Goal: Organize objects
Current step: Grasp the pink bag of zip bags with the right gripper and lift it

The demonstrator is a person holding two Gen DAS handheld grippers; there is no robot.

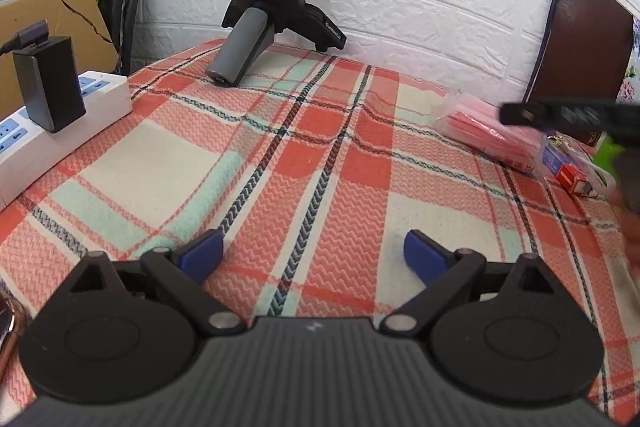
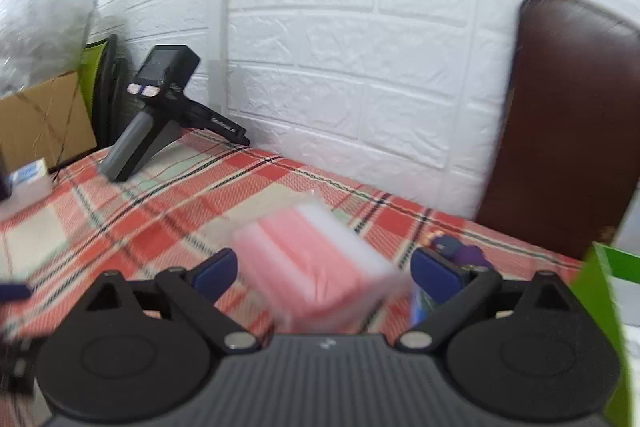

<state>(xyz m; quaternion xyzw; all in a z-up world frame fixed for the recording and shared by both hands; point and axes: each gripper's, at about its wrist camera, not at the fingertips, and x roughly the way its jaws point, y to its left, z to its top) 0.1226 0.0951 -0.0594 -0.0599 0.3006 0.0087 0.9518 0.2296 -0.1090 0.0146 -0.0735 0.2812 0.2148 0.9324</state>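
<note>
With both grippers spread wide and empty, the right gripper (image 2: 322, 273) straddles the pink packet (image 2: 316, 267) lying on the bench (image 2: 168, 223), but its slick wrapper could slip or crumple if the jaws shut off-centre, while the left gripper (image 1: 312, 255) idles over bare cloth

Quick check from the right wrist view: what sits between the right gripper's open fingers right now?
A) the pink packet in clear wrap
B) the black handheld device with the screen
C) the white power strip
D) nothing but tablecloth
A: the pink packet lies in the gap of the right gripper, whose blue fingers stand wide apart without pressing it; the handheld device stands far back by the wall.
</note>
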